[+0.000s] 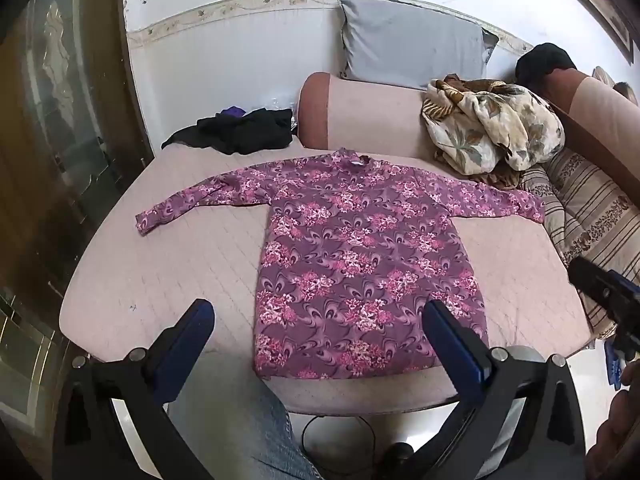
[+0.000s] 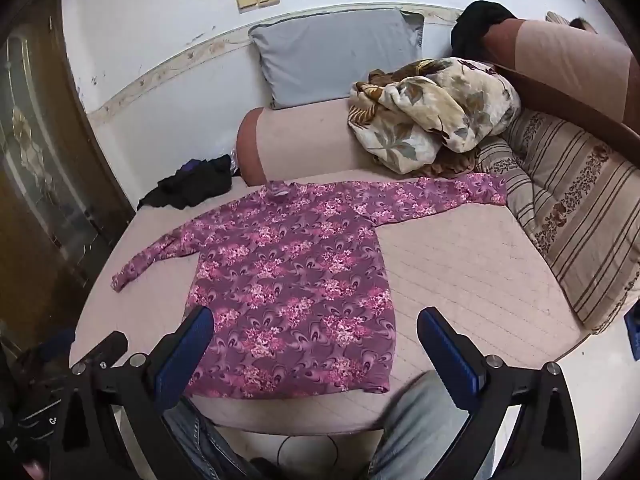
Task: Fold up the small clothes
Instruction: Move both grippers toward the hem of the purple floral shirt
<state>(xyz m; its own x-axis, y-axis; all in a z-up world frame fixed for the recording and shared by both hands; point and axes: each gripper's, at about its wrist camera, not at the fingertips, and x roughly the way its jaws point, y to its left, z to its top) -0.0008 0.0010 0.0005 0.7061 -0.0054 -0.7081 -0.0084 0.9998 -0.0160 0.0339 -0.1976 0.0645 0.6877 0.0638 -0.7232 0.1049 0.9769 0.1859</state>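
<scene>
Lying flat across the middle of the frame, the purple floral shirt (image 1: 360, 256) spreads both sleeves over the pink mattress (image 1: 160, 264), its hem at the lower edge of the bed. Bare mattress shows left and right of the body. A black garment pile (image 1: 240, 130) sits upper left, a crumpled floral blanket (image 1: 492, 128) upper right. The right sleeve's cuff meets the striped cushion (image 2: 580, 216). Left gripper (image 1: 316, 320) and right gripper (image 2: 314, 328) hover low, fingers spread, holding nothing.
</scene>
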